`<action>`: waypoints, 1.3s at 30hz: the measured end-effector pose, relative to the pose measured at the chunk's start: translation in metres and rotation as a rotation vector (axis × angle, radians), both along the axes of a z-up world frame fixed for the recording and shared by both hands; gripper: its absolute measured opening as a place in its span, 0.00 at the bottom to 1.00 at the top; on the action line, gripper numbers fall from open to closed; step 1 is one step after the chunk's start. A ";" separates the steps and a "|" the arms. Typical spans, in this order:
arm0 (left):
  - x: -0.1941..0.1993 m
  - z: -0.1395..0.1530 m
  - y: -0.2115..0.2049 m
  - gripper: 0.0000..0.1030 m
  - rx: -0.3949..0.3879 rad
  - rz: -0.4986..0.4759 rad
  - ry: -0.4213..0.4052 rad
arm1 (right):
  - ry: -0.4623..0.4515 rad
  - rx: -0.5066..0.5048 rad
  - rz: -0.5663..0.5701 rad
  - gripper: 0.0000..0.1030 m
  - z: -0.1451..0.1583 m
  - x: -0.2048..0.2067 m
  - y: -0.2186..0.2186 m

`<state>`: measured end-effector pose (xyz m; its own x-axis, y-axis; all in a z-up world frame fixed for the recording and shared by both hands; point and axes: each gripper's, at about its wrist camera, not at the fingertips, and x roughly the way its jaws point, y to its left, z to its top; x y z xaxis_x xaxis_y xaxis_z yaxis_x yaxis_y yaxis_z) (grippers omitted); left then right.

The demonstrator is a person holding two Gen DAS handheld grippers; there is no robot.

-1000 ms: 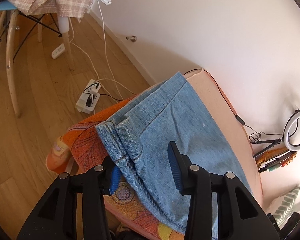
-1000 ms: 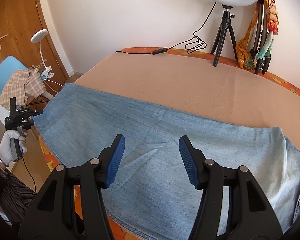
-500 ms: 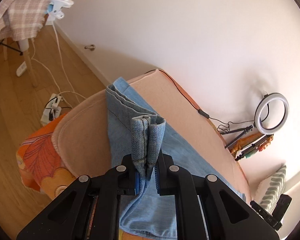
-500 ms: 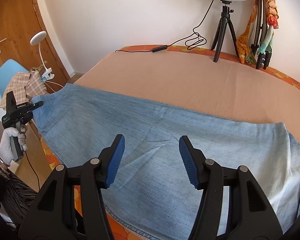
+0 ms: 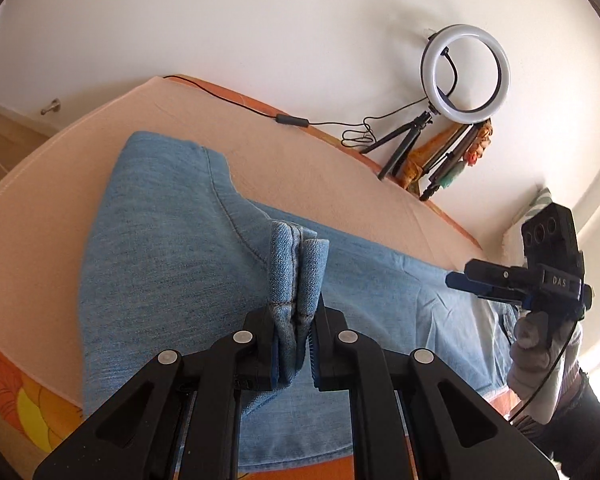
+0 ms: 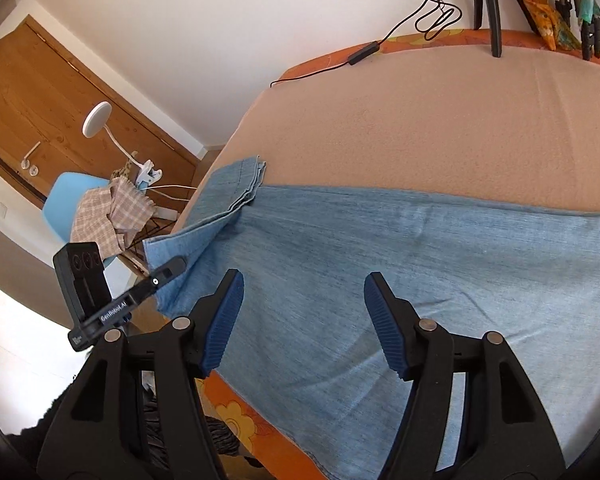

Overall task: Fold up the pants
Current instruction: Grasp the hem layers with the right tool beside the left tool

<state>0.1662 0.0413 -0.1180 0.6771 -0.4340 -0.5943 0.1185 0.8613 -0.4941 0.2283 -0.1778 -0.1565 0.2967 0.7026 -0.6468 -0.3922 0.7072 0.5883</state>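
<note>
Pants (image 5: 172, 248): light-blue denim, spread lengthwise on a peach-covered bed (image 5: 340, 168), leg-end corner lifted. Judging by the look: soft, drapes freely, but thick; hem seams are bulky and stiffish, and the weight is enough to drag if hauled by one corner. Not slippery, not fragile.

Left gripper (image 5: 294, 354): jaws nearly closed, clamping a bunched wad of hem (image 5: 298, 268), several layers standing up between the pads. Fabric fans out ahead and to its left, trailing down to the bed. Grip looks solid; thick seam gives good purchase.

Right gripper (image 6: 302, 324): jaws wide apart, holding nothing, hovering above mid-leg denim directly below and ahead of it. The lifted corner and the left gripper (image 6: 156, 280) sit off to its left.

Best holds, as I read it: hem or side seam, pinching all layers at once; mid-panel pinch would only grab the top layer. Right gripper probably should pin or take the near edge so the fold line stays straight.

Ring light (image 5: 466, 74) on a tripod far ahead of the left gripper, at the wall.
</note>
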 end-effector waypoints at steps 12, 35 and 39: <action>-0.006 0.023 0.009 0.09 -0.052 -0.010 -0.061 | 0.281 0.179 0.095 0.67 -0.049 0.076 0.123; -0.015 0.018 -0.006 0.09 -0.005 -0.085 -0.055 | 0.241 0.035 0.037 0.27 -0.048 0.095 0.165; -0.016 0.020 0.000 0.09 -0.031 -0.075 -0.064 | 0.266 0.082 0.019 0.54 -0.053 0.095 0.158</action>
